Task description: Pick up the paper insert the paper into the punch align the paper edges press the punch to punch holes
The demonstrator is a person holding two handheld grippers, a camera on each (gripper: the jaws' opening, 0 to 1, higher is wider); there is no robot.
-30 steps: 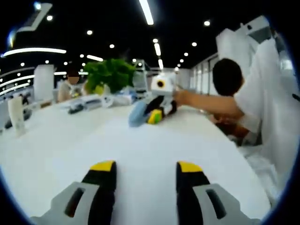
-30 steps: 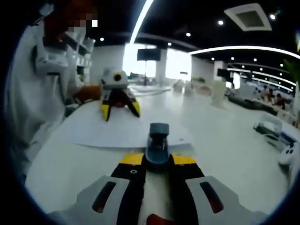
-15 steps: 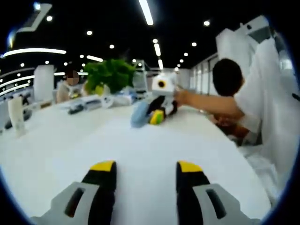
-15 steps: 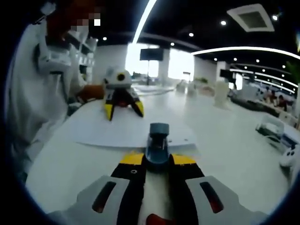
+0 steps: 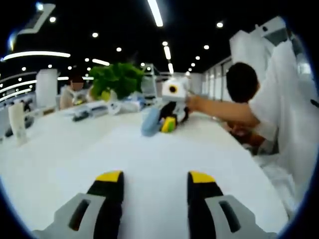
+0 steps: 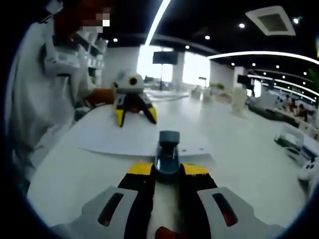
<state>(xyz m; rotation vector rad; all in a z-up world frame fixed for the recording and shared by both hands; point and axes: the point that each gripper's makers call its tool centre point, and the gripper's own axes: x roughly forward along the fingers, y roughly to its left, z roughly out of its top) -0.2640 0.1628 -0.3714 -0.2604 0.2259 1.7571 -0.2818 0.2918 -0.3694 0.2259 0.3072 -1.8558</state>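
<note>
While the right gripper [image 6: 167, 170] keeps its jaws closed on the blue punch [image 6: 168, 149], the paper [image 6: 134, 137] under the punch's front has slid only slightly, so I judge the edges are still being aligned. The left gripper [image 5: 155, 178], jaws wide and empty, rests on the sheet. Beyond both tools runs a long white table [image 6: 239, 144] in a dim, lamp-lit hall.

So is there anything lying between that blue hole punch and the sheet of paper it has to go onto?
Nothing visible. The right gripper is shut on the punch, and the punch's front end already meets the near edge of the paper. The left gripper stands at the sheet's far side, jaws open, off the punch's path.
</note>
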